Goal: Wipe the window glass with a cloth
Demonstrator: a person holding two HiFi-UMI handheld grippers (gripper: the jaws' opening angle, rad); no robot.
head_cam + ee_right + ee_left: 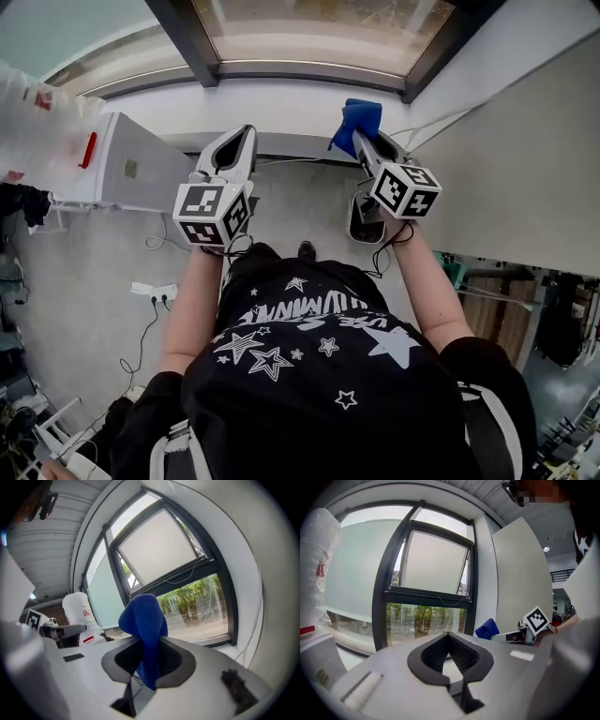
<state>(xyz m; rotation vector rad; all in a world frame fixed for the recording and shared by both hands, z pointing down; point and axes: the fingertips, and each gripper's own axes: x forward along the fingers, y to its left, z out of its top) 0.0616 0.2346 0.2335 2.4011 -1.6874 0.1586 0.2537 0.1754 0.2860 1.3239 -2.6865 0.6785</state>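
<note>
Below the window, seen from the head view, both forearms reach forward side by side. The grippers point toward 12 o'clock at the white sill (pixel 281 101).

1. Left gripper (pixel 246 134): carried on the left forearm (pixel 190 305), with its marker cube toward the person. It is angled slightly toward 1 o'clock. The jaws are together at their tips, with nothing between them. It lies at 9 o'clock of the right gripper and is apart from it.

2. Right gripper (pixel 364 141): carried on the right forearm (pixel 433 281) and angled slightly toward 11 o'clock. The jaws are clamped on the cloth.

3. Cloth (pixel 357 120): blue and bunched. Its lower part is pinched and hangs down between the jaws. Its upper part stands past the jaw tips at 12 o'clock as a rounded lump. It is over the sill and near the window glass; whether the two touch cannot be told.

4. Window glass (pixel 314 28): set in a dark frame (pixel 192 42), at 12 o'clock of both grippers. In the gripper views the upper sash is tilted and greenery shows through the lower pane.

5. White box-like unit (pixel 141 169): at 9 o'clock of the left gripper. Its contents cannot be seen.

6. White plastic-wrapped bundle (pixel 33 122): lies just beside the unit, at its 9 o'clock.

7. Power strip (pixel 153 292): on the floor at 7 o'clock of the left gripper.
</note>
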